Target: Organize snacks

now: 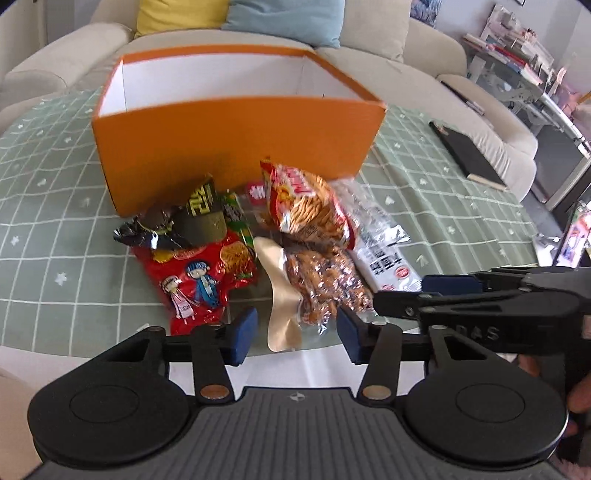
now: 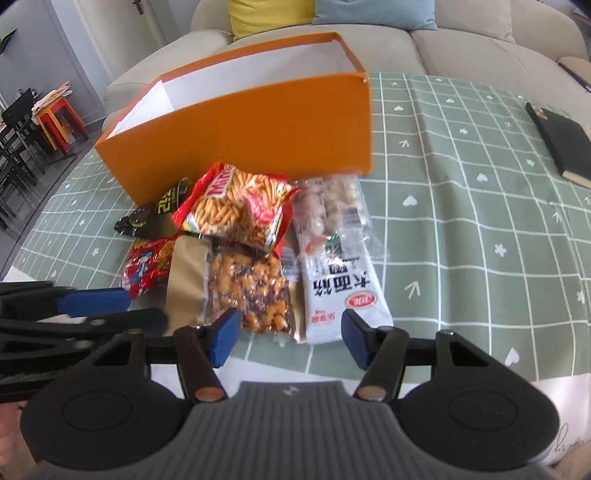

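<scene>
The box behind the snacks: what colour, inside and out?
The box is orange outside, white inside; clearest in the left wrist view.

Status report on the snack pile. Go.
Left tongs and right tongs open, empty. Snack pile loose in front of orange box. Box interior partly unseen. Nothing blocking.

Ahead of the left gripper (image 1: 297, 334) a heap of snack packets (image 1: 258, 243) lies on the tablecloth (image 1: 55, 229), with the open box (image 1: 236, 136) just behind it. A nut packet (image 1: 325, 284) lies nearest, between the gripper's spread fingers. Left of it lies a cartoon packet (image 1: 195, 284); beyond, a stick-snack bag (image 1: 306, 206) rests atop the heap. The right gripper (image 2: 290, 334) sits close beside the left. A notebook (image 1: 469, 155) lies far right, and a sofa (image 1: 369, 33) stands behind the box.
</scene>
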A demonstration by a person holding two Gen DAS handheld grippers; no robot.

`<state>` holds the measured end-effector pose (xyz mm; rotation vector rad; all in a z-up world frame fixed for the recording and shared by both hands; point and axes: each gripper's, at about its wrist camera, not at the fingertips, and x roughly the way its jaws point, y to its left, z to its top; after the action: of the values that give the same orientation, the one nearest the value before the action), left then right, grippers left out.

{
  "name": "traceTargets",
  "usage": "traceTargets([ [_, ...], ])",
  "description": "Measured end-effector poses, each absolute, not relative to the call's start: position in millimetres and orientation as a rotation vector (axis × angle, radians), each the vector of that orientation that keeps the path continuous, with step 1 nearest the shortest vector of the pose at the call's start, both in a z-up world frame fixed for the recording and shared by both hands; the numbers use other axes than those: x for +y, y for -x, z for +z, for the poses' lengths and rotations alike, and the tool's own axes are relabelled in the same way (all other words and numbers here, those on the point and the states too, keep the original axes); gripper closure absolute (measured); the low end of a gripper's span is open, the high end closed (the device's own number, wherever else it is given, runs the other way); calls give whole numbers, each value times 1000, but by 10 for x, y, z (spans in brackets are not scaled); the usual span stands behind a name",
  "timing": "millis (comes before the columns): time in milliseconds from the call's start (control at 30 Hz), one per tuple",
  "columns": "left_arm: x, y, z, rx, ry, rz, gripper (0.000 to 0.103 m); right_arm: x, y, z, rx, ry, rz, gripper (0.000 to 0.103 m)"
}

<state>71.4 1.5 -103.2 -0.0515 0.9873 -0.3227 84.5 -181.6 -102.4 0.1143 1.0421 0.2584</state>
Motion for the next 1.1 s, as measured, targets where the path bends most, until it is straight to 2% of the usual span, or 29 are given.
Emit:
traceTargets([
  [100, -34, -780, -1129, 1002, 43, -318, 53, -1787, -833, -1068, 1058, -102, 271, 46],
  [233, -75, -844, -1182, 986, 48, -332, 52, -1826, -865, -1134, 1082, -109, 250, 56],
  [400, -82, -923, -1262, 1001, 63, -333, 51, -1921, -911, -1175, 1085, -128, 222, 57],
  [467, -67, -932, -1281, 1015, 74, -332, 60, -1925, -917, -1192, 1087, -132, 227, 57],
  [533, -59, -918, -1266, 1016, 76, -327, 81, -1897, -917, -1194, 1083, -125, 246, 57],
  [600, -48, -898, -1225, 1008, 83, -329, 92, -1841, -891, -1180, 1072, -107, 279, 57],
  [667, -31, -892, -1181, 1003, 97, -334, 98, -1777, -871, -1181, 1068, -86, 317, 57],
  [800, 0, -891, -1090, 990, 151, -353, 101, -1667, -833, -1195, 1074, -44, 370, 56],
  [1100, -50, -919, -929, 971, 205, -378, 103, -1522, -784, -1237, 1096, 15, 419, 41],
])
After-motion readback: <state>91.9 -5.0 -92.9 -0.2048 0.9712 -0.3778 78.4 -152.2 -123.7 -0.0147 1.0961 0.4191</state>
